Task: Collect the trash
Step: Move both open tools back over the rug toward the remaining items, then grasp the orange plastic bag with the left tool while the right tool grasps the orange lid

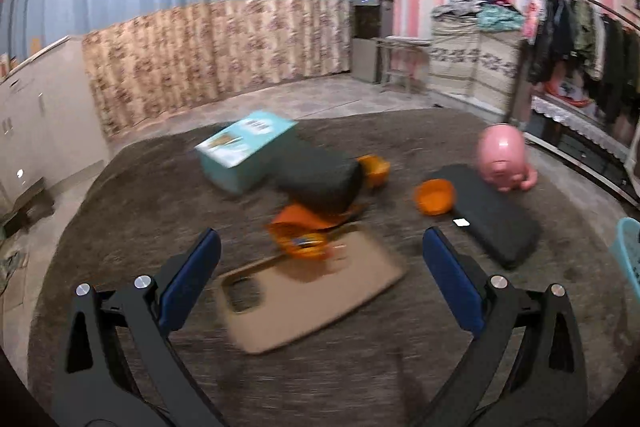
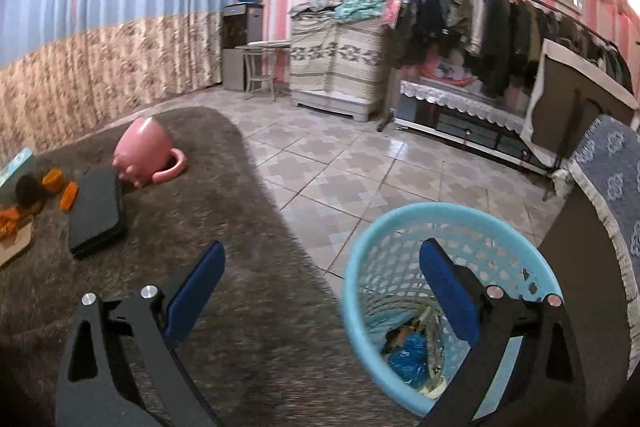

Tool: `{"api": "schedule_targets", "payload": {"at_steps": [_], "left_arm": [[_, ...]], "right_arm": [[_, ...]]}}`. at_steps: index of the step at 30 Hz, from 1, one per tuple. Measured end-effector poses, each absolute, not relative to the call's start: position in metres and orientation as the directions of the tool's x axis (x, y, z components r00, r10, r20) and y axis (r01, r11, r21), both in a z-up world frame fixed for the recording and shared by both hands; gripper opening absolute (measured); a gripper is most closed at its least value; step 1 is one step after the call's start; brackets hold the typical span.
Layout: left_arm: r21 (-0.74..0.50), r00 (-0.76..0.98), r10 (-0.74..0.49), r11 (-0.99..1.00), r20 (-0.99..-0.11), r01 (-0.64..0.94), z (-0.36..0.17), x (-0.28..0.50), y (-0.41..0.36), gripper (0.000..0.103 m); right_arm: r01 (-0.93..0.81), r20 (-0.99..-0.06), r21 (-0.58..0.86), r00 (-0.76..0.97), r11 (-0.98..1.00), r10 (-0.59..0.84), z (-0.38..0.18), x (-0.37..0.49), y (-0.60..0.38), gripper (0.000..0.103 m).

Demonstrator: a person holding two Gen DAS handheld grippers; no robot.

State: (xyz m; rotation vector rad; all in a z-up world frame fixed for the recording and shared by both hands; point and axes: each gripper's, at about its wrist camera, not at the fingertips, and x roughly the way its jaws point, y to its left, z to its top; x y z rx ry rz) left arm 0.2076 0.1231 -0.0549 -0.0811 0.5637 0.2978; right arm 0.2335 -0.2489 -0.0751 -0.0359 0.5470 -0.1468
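My left gripper [image 1: 320, 255] is open and empty, above the brown rug. Just beyond its fingertips lies an orange wrapper [image 1: 300, 241], blurred, on the far end of a tan board [image 1: 308, 299]. An orange bowl [image 1: 435, 195] and another orange piece [image 1: 374, 167] lie further off. My right gripper [image 2: 320, 267] is open and empty. It hangs over the rug's edge beside a light blue mesh basket [image 2: 404, 227]. Blue and crumpled trash [image 2: 412, 355] lies in the basket's bottom. The basket's rim also shows at the right edge of the left wrist view [image 1: 628, 251].
On the rug are a teal box [image 1: 246, 149], two dark flat cushions [image 1: 494, 217] [image 1: 320, 181] and a pink pig-shaped pot [image 1: 504, 157]. Tiled floor [image 2: 360, 163], a clothes rack [image 2: 500, 15], a covered cabinet [image 2: 336, 63] and a patterned chair [image 2: 608, 179] lie beyond.
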Motion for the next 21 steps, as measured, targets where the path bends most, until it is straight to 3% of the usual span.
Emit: {"api": "schedule_targets", "payload": {"at_steps": [6,15,18,21], "left_arm": [[0.002,0.760,0.290,0.935,-0.582,-0.355,-0.075,0.215,0.164,0.097],[-0.084,0.729,0.180,0.947,-0.661,-0.311,-0.103,0.252,0.181,0.096],[-0.082,0.707,0.157,0.953,-0.689,-0.292,-0.109,0.268,0.181,0.086],[-0.096,0.687,0.110,0.962,-0.718,-0.255,-0.117,0.282,0.177,0.064]], "right_arm": [[0.060,-0.543,-0.073,0.835,0.996,-0.090,-0.079,0.238,-0.231,0.096],[0.022,-0.584,-0.047,0.811,0.999,-0.045,-0.089,0.248,-0.216,0.096],[0.019,-0.591,-0.043,0.806,0.999,-0.041,-0.090,0.253,-0.212,0.096],[0.010,-0.597,-0.017,0.802,1.000,-0.018,-0.091,0.255,-0.207,0.096]]}}
